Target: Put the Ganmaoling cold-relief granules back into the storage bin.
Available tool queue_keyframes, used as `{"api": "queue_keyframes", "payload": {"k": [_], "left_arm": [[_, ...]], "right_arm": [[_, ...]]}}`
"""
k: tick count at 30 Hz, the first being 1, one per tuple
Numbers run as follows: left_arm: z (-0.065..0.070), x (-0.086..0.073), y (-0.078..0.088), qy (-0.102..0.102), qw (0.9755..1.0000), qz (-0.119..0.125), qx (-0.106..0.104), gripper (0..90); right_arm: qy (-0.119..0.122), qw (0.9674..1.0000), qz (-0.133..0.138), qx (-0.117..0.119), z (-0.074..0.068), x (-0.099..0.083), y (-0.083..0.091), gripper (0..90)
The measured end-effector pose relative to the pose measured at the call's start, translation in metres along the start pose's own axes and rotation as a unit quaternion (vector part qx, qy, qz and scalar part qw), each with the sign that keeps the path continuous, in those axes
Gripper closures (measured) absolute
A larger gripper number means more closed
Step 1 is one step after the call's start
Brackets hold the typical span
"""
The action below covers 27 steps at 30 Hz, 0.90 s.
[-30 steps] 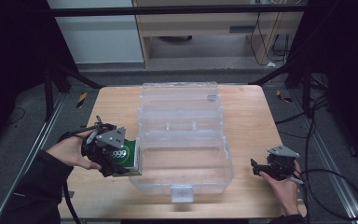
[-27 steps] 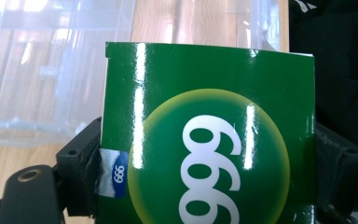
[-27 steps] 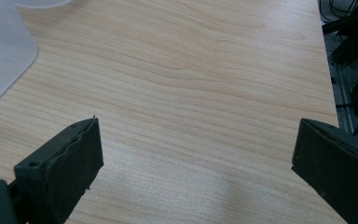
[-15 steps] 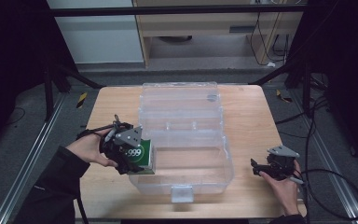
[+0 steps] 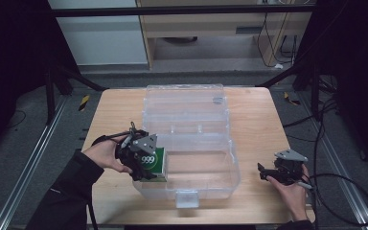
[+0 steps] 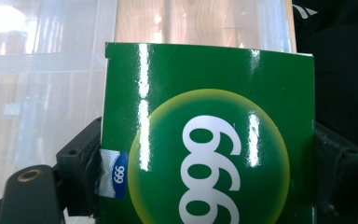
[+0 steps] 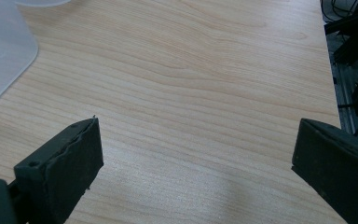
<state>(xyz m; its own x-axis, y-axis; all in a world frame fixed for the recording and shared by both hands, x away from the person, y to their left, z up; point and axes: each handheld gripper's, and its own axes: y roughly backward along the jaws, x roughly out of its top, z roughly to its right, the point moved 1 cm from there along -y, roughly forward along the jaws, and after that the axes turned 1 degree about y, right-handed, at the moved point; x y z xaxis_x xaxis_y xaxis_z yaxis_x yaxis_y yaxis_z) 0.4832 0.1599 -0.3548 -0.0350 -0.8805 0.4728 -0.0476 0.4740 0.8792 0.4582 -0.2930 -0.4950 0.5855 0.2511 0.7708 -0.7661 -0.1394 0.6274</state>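
Now the left gripper (image 5: 149, 165), pinching the green box (image 5: 154, 163), is carrying it from outside the clear case (image 5: 230, 165) over the case's near-left rim, suggesting placement inside, while the right gripper (image 5: 267, 173) is resting spread, right of the case.

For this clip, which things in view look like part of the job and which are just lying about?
Part of the job, as it looks:
- green box, clamped in the left gripper
- clear plastic case, lid open
- right gripper, open, near the table

Lying about:
- black cables on the floor
- yellow-and-black bits beside the table
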Motion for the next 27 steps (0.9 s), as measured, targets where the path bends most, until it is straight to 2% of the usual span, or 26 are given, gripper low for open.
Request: {"api": "queue_keyframes", "payload": {"k": [14,27], "left_arm": [[-0.003,-0.009,-0.023,0.011,0.9999,-0.008,-0.005,14.5],[-0.004,-0.016,-0.044,0.015,0.9994,-0.026,-0.016,14.5]], "right_arm": [[0.002,1.0,-0.001,0.002,-0.001,0.0,-0.001,2.0],[0.002,1.0,-0.003,0.003,-0.001,0.0,-0.001,2.0]]}}
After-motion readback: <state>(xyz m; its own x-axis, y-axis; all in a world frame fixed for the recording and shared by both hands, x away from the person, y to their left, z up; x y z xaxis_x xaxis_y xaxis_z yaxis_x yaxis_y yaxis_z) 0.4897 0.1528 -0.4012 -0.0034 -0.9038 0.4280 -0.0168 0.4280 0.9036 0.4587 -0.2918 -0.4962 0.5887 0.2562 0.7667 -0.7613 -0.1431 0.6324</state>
